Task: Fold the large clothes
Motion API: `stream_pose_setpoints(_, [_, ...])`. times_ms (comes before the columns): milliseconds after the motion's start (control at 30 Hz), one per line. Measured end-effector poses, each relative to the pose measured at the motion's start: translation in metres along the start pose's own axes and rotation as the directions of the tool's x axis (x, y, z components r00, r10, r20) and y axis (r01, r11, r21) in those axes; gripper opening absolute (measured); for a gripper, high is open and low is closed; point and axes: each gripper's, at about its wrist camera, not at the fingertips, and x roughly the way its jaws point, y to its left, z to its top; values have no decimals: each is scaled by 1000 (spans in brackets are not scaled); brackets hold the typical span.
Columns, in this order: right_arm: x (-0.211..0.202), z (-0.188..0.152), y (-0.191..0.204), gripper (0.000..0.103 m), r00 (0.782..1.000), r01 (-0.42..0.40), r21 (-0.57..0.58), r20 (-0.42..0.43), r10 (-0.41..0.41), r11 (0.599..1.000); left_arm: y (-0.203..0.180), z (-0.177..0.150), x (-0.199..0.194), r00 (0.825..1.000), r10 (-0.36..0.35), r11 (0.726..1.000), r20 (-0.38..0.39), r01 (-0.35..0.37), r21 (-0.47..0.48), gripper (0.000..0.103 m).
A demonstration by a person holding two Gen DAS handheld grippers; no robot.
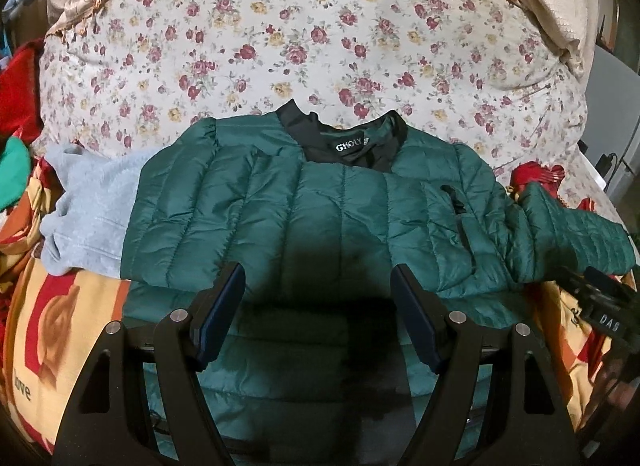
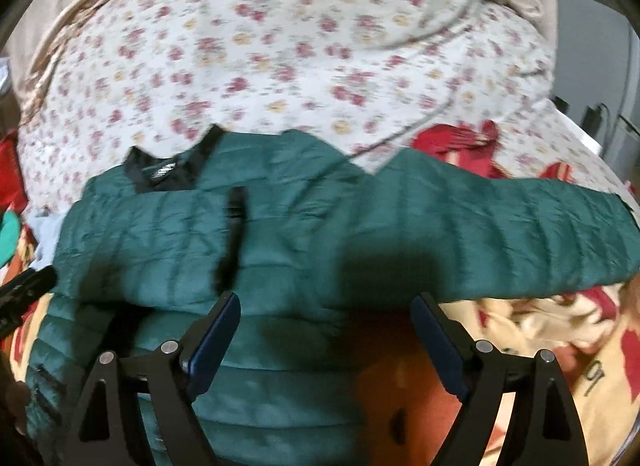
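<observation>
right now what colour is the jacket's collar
Black, against the dark green quilted jacket; the collar shows best in the left wrist view.

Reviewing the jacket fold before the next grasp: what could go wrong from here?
1. The green puffer jacket looks slick and puffy; a pinch may slip or a fold spring back.
2. Its right sleeve sticks out sideways over the patterned blanket, so a low grab might catch both.
3. The grey garment touches the jacket's left edge and could drag along.
Both left gripper and right gripper have open jaws.
</observation>
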Motion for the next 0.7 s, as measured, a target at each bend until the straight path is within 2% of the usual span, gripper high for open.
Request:
stream_pose_setpoints(267, [4, 3, -70, 86, 997, 81, 103, -11, -81, 991, 8, -2, 9, 1000, 7, 1000, -25, -8, -17, 76])
stream_pose_setpoints(400, [1, 6, -117, 86, 992, 123, 189, -16, -122, 974, 15, -2, 11, 1000, 4, 999, -29, -6, -40, 76])
stream_pose_setpoints(533, [-4, 4, -170, 86, 987, 157, 311, -28, -156, 937, 21, -2, 14, 1000, 4, 998, -30, -5, -58, 76])
stream_pose_setpoints(600, [-8, 3, -201, 86, 984, 175, 386, -29, -178, 906, 24, -2, 17, 999, 6, 998, -32, -8, -66, 76])
stream_pose_setpoints(700, [-7, -1, -235, 86, 985, 169, 474, -45, -168, 864, 29, -2, 20, 999, 7, 997, -37, -10, -82, 76])
